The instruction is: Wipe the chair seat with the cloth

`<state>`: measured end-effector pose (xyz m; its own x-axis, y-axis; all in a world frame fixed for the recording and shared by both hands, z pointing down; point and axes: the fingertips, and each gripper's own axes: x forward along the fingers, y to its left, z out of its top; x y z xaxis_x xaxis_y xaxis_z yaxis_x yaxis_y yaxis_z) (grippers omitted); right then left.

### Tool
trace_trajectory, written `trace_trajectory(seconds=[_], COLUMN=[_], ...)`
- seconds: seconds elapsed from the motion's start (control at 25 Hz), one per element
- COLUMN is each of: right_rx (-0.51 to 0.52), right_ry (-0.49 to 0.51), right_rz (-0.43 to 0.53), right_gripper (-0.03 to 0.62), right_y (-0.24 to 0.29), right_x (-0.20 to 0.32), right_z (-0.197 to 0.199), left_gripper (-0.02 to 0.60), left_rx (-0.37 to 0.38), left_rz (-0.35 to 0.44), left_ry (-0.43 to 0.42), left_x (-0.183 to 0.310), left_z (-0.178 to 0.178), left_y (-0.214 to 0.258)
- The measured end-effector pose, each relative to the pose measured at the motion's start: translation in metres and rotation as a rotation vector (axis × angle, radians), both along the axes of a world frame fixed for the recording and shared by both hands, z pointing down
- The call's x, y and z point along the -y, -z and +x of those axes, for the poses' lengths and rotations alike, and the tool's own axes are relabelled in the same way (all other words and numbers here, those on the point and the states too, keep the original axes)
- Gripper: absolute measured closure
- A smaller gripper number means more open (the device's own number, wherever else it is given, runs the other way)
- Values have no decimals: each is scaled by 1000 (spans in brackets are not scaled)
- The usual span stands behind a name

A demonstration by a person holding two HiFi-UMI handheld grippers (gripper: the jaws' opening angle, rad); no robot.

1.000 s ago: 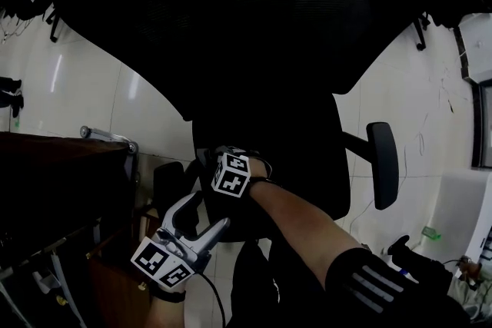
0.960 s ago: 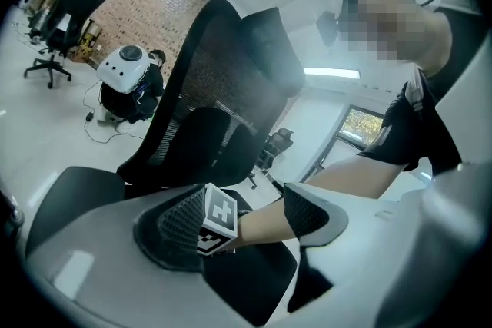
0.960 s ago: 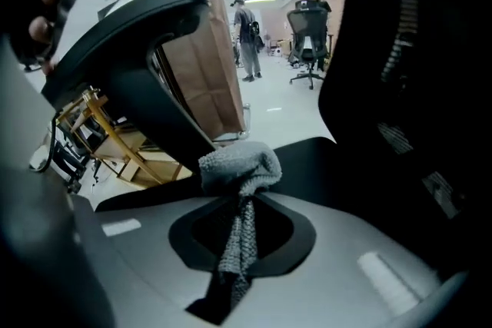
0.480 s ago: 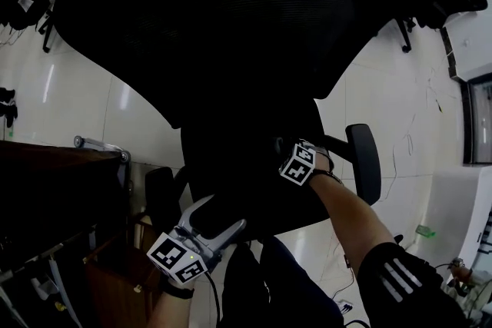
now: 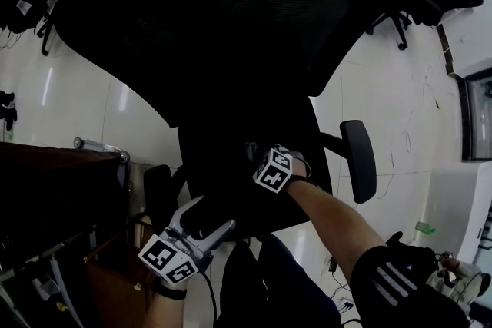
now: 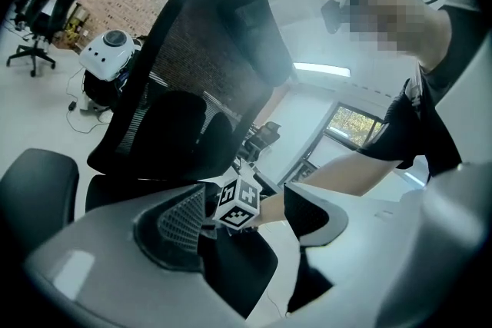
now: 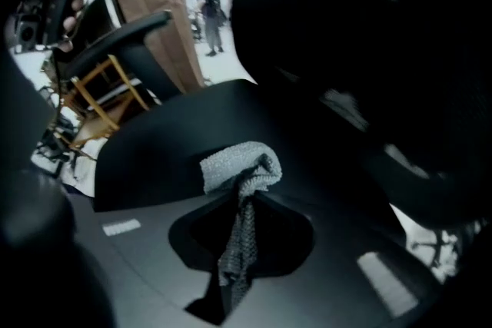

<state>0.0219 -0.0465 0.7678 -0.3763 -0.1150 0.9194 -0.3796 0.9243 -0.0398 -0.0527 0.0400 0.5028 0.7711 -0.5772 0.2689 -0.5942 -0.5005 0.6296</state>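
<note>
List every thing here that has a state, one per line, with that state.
Left tongs: open, nothing between them, held off the front of the chair.
Right tongs: shut on the cloth.
Cloth: bunched up, pinched at its middle, its loose end over the chair seat.
Chair seat: the cloth is at its surface; too dark to tell clean from dirty.

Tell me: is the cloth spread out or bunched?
Bunched: the right tongs pinch the cloth into a narrow strip, ending in a crumpled wad over the seat.
</note>
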Motion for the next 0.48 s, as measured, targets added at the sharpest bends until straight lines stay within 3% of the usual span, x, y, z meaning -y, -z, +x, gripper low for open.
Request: trace_trajectory(seconds=[0.12,0.24,0.36,0.48], right_rx=[93,140,122,129], right_ry=[147,236,296,274], right_rz=[-52,-74,-77,-83], right_gripper=[563,563,563,563], right_y=[2,2,-7,-13], right_x=[-58,-100,-126,-130], right_z=[-86,-144,-169,-166], left_gripper=[236,236,236,236], left_rx=[21,40,53,57], left_rz=[-10,-16,-28,-37], left_ry=[33,59,85,99], left_x=[-11,-20,-25,-30], left_z=[-17,-33,-46,-51], left_y=[1,-3,-7,-10])
